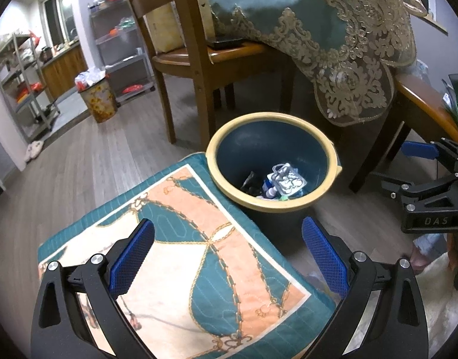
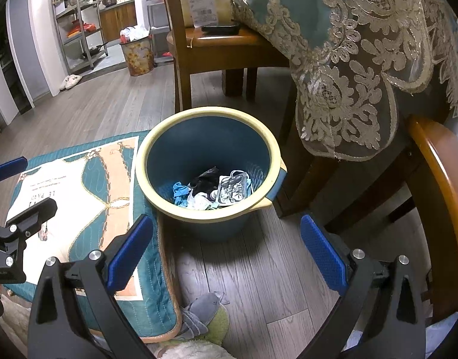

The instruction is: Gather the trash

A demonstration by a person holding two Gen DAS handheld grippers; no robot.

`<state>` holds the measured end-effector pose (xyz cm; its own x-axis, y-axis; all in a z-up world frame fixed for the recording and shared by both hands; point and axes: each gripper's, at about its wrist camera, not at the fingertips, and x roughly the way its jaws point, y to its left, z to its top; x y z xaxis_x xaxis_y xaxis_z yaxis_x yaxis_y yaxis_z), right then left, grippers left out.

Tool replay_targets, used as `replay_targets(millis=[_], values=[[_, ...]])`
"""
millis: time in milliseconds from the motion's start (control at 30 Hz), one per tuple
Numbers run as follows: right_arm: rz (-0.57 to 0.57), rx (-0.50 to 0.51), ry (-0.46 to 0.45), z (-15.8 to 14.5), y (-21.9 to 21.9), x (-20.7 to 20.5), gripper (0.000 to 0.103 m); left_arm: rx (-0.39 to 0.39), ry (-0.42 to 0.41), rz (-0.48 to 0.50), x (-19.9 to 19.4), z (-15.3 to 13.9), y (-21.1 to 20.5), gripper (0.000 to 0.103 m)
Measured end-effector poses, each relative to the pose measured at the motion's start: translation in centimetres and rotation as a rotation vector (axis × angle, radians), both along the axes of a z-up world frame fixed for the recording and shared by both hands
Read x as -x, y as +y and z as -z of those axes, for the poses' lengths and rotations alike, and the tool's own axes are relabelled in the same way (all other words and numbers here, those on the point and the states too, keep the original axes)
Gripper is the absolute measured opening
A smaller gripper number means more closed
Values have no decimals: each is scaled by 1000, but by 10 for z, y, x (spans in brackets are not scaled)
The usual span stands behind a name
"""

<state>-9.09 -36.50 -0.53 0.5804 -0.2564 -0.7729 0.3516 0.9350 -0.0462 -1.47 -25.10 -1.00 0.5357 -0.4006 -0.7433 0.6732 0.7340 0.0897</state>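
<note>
Both grippers hang with jaws spread wide and nothing between the blue, mesh-textured pads: the left gripper (image 1: 227, 257) over a quilted cushion (image 1: 181, 257), the right gripper (image 2: 227, 254) over grey wood-plank floor (image 2: 259, 272). Ahead of each stands the bin (image 2: 209, 214), a round, smooth blue plastic tub with a thick cream rim; for the left gripper it sits ahead and slightly right, for the right gripper almost straight ahead. The trash (image 2: 212, 190) lies at its bottom: a crinkled silvery blister pack (image 1: 287, 181), crumpled light-blue scraps and something dark. The cushion, teal with a peach chain print, touches the bin's left side. Beyond the bin rise brown wooden chair legs (image 1: 205, 89), and a teal cloth (image 1: 342, 48) edged in cream lace drapes down above and right of it. A curved, glossy chair rail (image 2: 438, 194) stands close at the right gripper's right. A grey slipper (image 2: 199, 314) lies just below the right gripper.
</note>
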Motion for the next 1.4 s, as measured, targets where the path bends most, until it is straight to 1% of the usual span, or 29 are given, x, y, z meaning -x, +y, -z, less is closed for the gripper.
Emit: replay_targets(millis=[967, 1133, 1233, 1400], values=[[28, -18, 6, 4, -6, 2, 97, -8, 16, 9, 1, 4, -6, 98], [29, -19, 7, 4, -6, 2, 97, -8, 9, 10, 2, 4, -6, 98], [30, -20, 7, 4, -7, 2, 97, 1, 22, 13, 0, 4, -5, 98], [29, -20, 7, 4, -7, 2, 97, -15, 37, 21, 0, 6, -7, 98]])
